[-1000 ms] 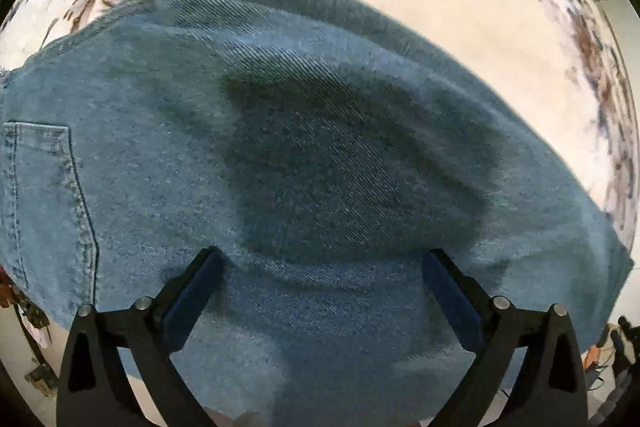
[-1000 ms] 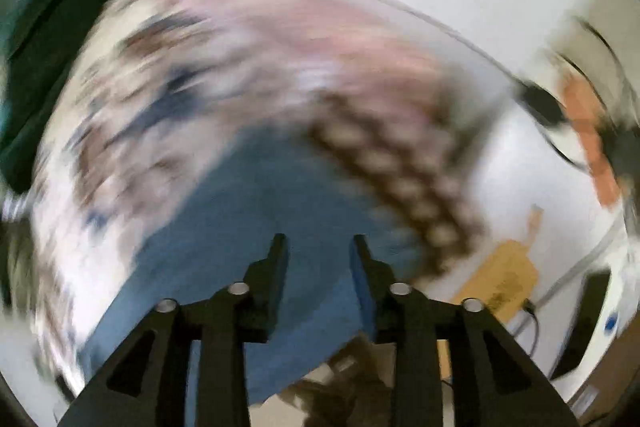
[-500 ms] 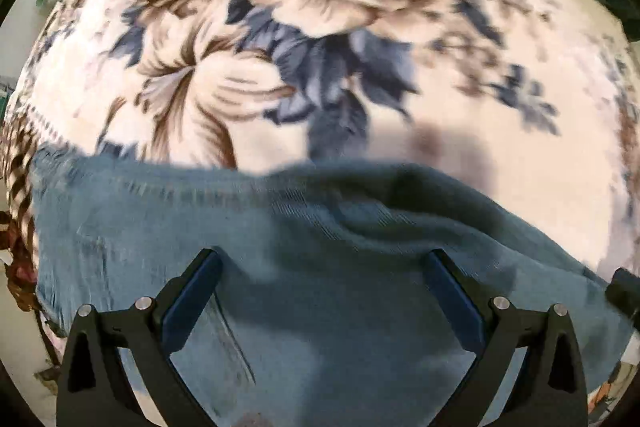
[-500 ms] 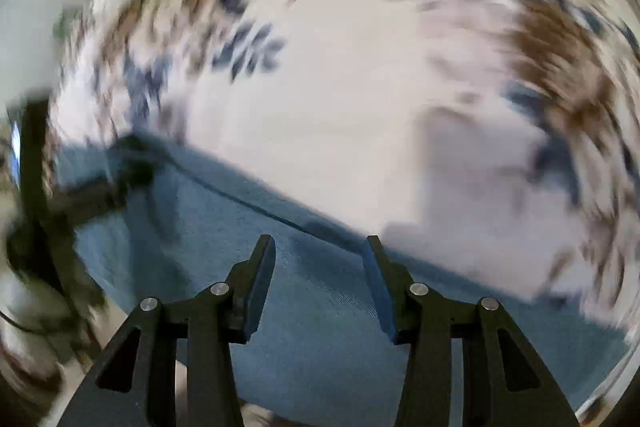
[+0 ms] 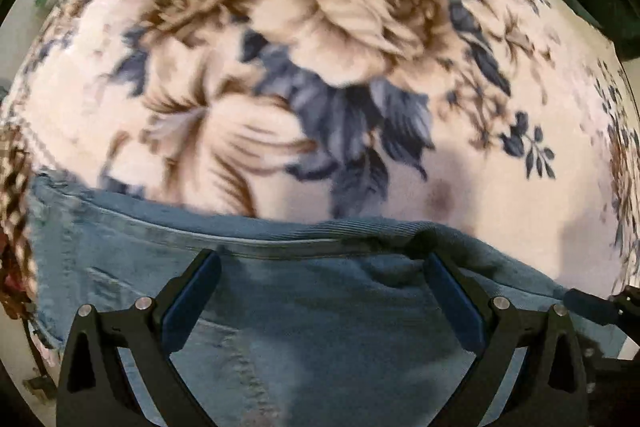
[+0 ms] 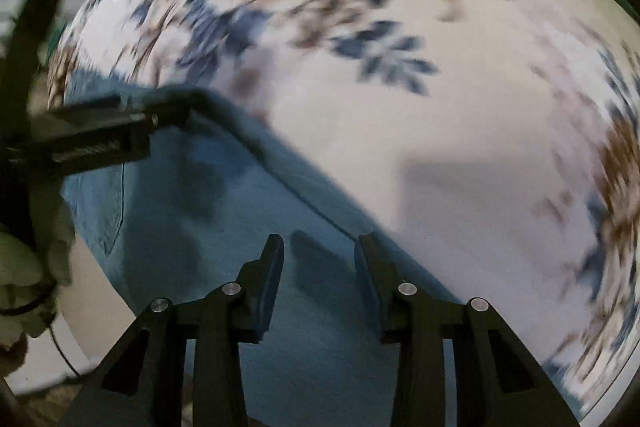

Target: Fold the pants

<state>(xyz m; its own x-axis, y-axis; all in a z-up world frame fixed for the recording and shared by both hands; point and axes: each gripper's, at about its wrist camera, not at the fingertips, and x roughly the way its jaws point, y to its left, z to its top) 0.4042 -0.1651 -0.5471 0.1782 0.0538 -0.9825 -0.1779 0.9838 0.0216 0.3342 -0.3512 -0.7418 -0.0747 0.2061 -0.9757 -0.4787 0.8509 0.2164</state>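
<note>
**Both grippers unclenched above the denim's far edge**

The left gripper (image 5: 320, 287) hovers with its jaws spread wide over the pants (image 5: 312, 339), and nothing sits between the blue pads; it grips nothing. The right gripper (image 6: 319, 267) is parted more narrowly above the same blue denim (image 6: 200, 227), also holding nothing. The pants lie on the floral blanket (image 5: 340, 47), occupying the near part of both views, with their far edge forming a thick rolled seam just ahead of the left fingertips. That placement suggests each tool is lined up along this edge so the cloth can be taken at two spaced points and carried over evenly. In the right wrist view the left gripper (image 6: 92, 135) shows at the far corner of the denim, well apart from the right one. A pocket seam (image 6: 116, 219) lies below it. Much of the right view is blurred.
</note>
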